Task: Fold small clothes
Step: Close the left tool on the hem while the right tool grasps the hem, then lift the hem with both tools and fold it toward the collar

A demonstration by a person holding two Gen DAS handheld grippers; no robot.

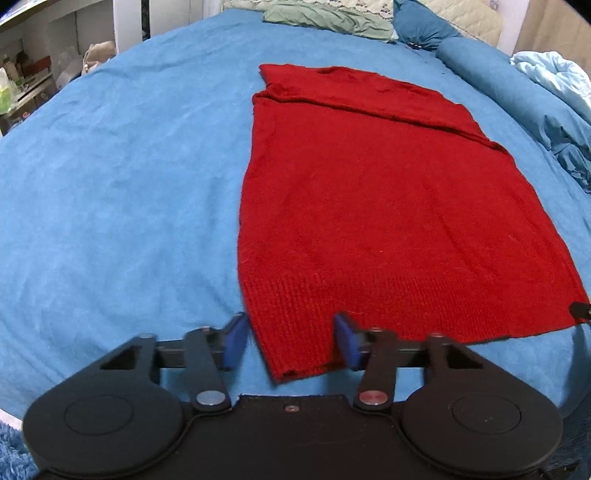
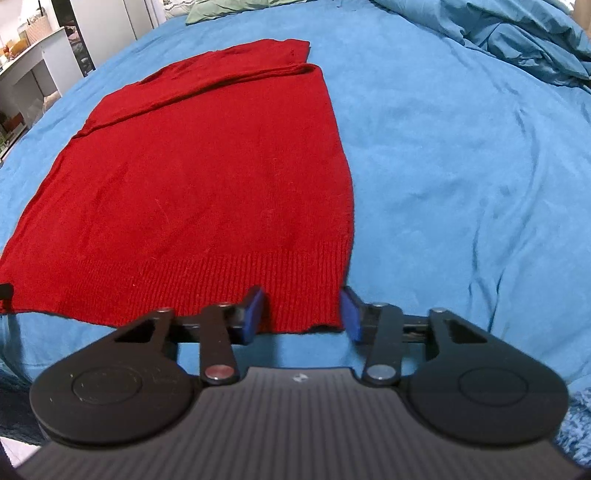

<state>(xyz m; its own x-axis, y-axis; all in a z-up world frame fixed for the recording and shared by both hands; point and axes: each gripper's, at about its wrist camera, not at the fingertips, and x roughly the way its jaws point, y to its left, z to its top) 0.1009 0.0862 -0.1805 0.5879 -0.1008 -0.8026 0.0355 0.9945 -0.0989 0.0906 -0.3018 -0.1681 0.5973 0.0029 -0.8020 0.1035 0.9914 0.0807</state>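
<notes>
A red knitted sweater (image 1: 369, 206) lies flat on the blue bedsheet (image 1: 110, 184), its sleeves folded in across the far end. My left gripper (image 1: 291, 343) is open, its blue pads (image 1: 236, 341) on either side of the near left corner of the ribbed hem. In the right wrist view the same sweater (image 2: 207, 184) fills the left half. My right gripper (image 2: 303, 314) is open, its blue pads (image 2: 349, 314) on either side of the near right hem corner. The right gripper's tip shows at the left wrist view's right edge (image 1: 581, 308).
A crumpled blue duvet (image 2: 517, 33) is bunched at the far right of the bed. A green cloth (image 1: 325, 18) and pillows (image 1: 424, 22) lie at the head. Shelves and clutter (image 1: 33, 74) stand beyond the bed's left side.
</notes>
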